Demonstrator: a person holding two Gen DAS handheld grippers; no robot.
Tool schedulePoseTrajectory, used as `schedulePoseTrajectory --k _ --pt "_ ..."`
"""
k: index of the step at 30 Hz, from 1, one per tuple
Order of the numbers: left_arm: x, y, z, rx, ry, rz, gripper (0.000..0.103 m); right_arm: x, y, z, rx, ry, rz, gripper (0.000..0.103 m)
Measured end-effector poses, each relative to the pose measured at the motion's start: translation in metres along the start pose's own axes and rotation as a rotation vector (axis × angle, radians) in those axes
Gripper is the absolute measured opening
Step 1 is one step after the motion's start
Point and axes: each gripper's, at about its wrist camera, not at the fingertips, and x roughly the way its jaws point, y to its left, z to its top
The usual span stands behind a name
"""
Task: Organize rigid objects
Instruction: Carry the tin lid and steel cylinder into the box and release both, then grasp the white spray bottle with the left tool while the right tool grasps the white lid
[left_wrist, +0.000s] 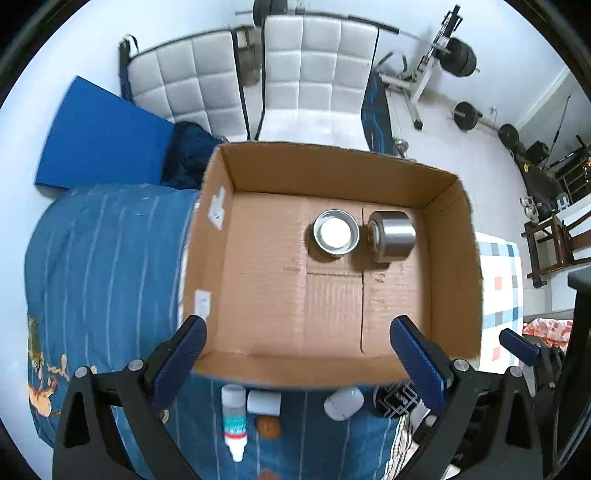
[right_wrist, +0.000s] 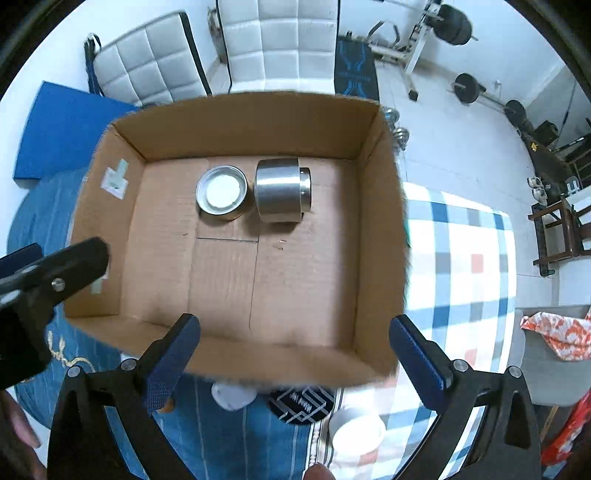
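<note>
Below the cardboard box (left_wrist: 258, 354), only the left view showed a dropper bottle (left_wrist: 233, 421), label unreadable; left gripper (left_wrist: 301, 354) and right gripper (right_wrist: 295, 350) gaped empty.

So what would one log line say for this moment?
left claw: open, empty | right claw: open, empty | cardboard box: metal lid, metal cup on its side

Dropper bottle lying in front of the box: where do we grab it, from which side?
Grip the dropper bottle across its labelled body, coming from above with the open left gripper. It lies flat on the blue cloth, nozzle toward the camera, so probably turn the jaws across its length.
</note>
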Motion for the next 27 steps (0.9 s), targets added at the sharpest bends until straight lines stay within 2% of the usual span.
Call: schedulePoseTrajectory --k 6,14,19,23,27 --pt "-0.045 -0.001 -0.037 0.004 -0.071 -0.003 0.102 -0.05 -0.005 -0.037 0.0 -0.099 -0.008 0.103" --pt "-0.104 -0.005 -0.079 0.021 -0.146 0.015 0.102 -0.102 -0.008 -0.07 0.0 -0.171 0.004 0.103" --pt "-0.127 -0.005 -0.096 0.02 -0.194 0.006 0.102 -0.125 -0.01 -0.087 0.002 -0.201 0.033 0.103" --pt "-0.135 -0.002 -0.103 0.02 -0.209 0.01 0.102 -0.136 -0.012 -0.095 0.009 -0.217 0.067 0.103" --pt "-0.116 0.013 -0.115 -0.003 -0.151 0.053 0.102 -0.118 -0.025 -0.108 0.024 -0.158 0.087 0.103"
